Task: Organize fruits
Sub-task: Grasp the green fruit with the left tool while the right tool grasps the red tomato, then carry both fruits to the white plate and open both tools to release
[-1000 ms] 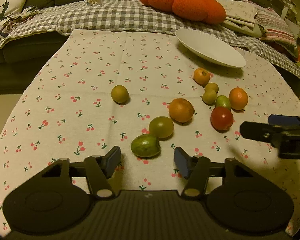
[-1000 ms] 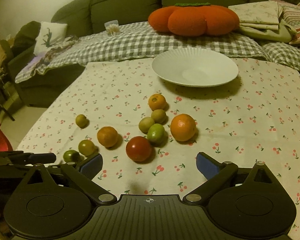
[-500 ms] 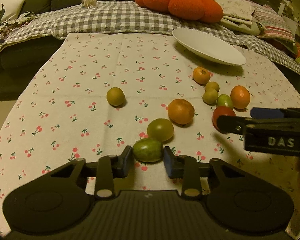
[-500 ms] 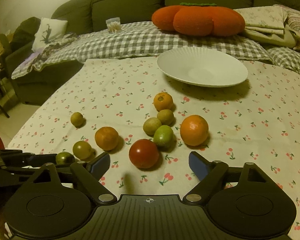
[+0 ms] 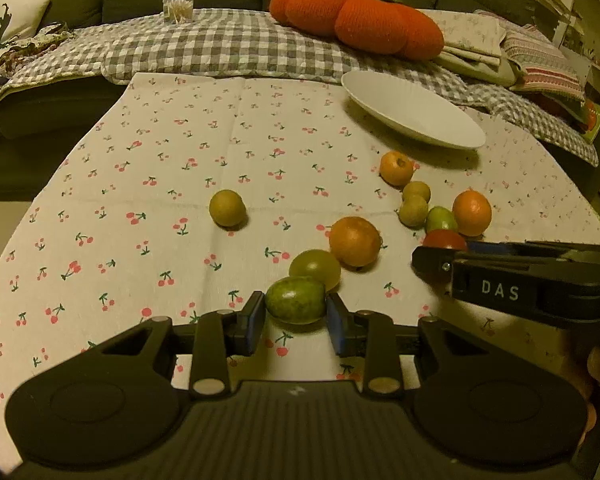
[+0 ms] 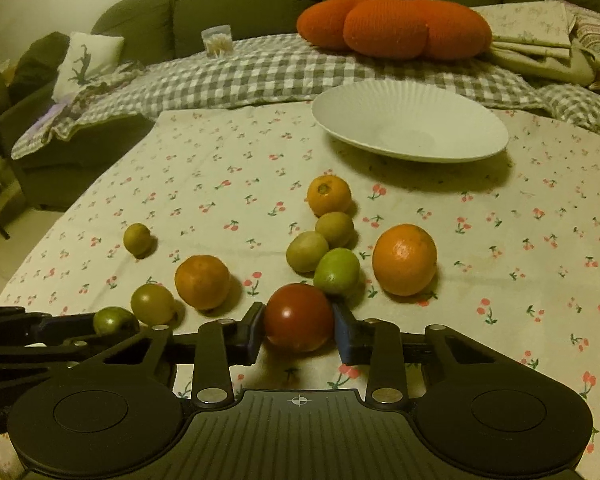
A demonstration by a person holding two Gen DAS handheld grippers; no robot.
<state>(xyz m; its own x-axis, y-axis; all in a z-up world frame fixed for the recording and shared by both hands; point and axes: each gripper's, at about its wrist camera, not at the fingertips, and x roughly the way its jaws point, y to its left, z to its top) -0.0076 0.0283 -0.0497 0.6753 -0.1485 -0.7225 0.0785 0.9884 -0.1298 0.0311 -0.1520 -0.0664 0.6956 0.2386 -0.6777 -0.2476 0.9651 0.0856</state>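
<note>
Fruits gripped, 2 at once: green fruit (image 5: 296,300) in left fingers (image 5: 256,317), red tomato (image 6: 299,317) in just-closed right fingers (image 6: 342,332); risk of squashing, or of nudging neighbours into rolling off bench (image 6: 500,280).

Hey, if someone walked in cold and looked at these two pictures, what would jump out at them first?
Probably the two grips up front: the right gripper has just closed on the red tomato, and the left gripper on a green fruit. Behind them, the empty white plate sits at the table's far side, below the big orange pumpkin cushion on the sofa.
</note>
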